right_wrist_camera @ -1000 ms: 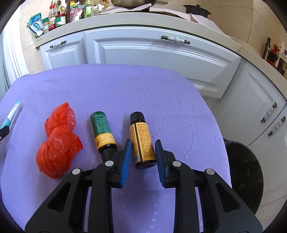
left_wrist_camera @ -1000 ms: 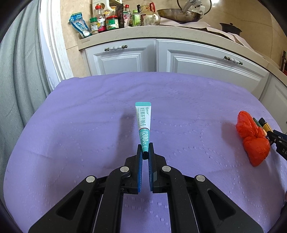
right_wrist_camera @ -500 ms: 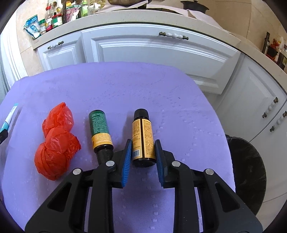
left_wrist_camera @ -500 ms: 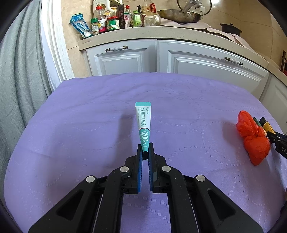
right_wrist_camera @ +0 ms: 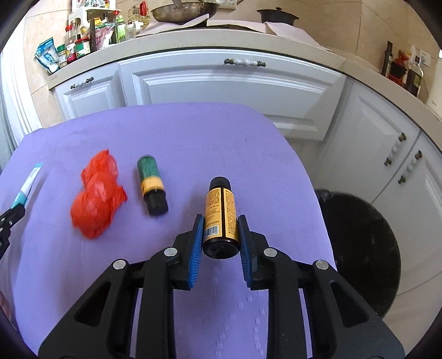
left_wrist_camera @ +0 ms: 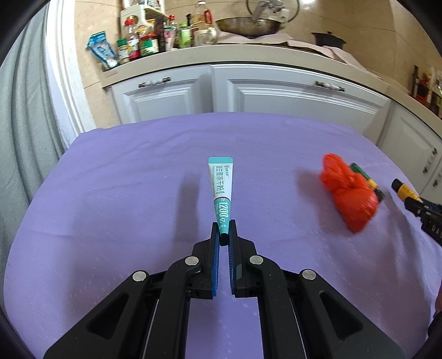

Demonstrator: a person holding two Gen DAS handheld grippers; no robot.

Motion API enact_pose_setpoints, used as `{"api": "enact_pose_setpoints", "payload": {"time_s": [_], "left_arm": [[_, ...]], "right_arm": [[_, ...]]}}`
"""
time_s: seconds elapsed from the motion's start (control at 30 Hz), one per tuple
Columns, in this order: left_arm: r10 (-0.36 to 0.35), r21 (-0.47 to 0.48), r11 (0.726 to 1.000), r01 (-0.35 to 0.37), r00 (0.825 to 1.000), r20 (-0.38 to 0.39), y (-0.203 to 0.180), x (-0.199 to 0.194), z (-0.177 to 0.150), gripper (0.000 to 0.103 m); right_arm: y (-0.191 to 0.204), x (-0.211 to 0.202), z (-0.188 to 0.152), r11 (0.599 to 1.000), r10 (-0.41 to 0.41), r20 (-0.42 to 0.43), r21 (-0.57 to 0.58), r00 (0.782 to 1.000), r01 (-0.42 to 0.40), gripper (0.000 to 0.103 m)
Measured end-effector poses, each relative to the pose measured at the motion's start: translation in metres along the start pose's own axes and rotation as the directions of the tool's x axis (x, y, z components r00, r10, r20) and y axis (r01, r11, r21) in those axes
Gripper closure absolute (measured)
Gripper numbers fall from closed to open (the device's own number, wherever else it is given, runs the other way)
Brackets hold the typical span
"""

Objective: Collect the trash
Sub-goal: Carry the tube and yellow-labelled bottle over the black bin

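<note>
My left gripper [left_wrist_camera: 224, 230] is shut on the lower end of a teal and white sachet [left_wrist_camera: 221, 187], which sticks out forward above the purple cloth [left_wrist_camera: 124, 193]. In the right wrist view my right gripper [right_wrist_camera: 220, 230] is shut on a brown bottle with a yellow label [right_wrist_camera: 220, 212], held clear of the cloth, cap pointing away. A crumpled red bag [right_wrist_camera: 96, 193] and a green-labelled bottle [right_wrist_camera: 152, 185] lie on the cloth to its left. The sachet [right_wrist_camera: 27, 185] and the left gripper show at the left edge.
A black bin [right_wrist_camera: 364, 248] stands on the floor right of the table. White cabinets [right_wrist_camera: 221, 82] run behind, with bottles and jars [left_wrist_camera: 143, 44] and a pan [left_wrist_camera: 246, 24] on the counter. A grey curtain [left_wrist_camera: 22, 124] hangs at the left.
My right gripper closed on the yellow-labelled bottle, lifted it and carried it right, away from the green bottle and red bag. The left gripper drifted with the sachet still held.
</note>
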State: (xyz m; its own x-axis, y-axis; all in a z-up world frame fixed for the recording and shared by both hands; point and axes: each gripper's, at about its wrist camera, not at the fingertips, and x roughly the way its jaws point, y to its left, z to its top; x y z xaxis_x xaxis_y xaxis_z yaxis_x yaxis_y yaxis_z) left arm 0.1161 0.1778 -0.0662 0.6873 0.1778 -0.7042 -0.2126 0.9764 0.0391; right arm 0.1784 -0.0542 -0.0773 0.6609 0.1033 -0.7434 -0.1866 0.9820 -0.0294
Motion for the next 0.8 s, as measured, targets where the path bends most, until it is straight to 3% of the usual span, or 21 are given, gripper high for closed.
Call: {"api": "enact_pose_setpoints", "payload": {"time_s": [0.23,0.8], "left_arm": [[-0.002,0.012,1.0,0.002,1.0,0.003,-0.005,-0.007,-0.005,0.096],[-0.016,0.02,1.0,0.016,1.0,-0.003,-0.013,-0.01,-0.007,0.096]], "right_arm": [[0.0,0.006,-0.011,1.0,0.022,-0.054,0.008,0.998,-0.022,0.079],[-0.001,0.006,-0.008,1.0,0.001,-0.028,0.005,1.0,-0.001,0.08]]}}
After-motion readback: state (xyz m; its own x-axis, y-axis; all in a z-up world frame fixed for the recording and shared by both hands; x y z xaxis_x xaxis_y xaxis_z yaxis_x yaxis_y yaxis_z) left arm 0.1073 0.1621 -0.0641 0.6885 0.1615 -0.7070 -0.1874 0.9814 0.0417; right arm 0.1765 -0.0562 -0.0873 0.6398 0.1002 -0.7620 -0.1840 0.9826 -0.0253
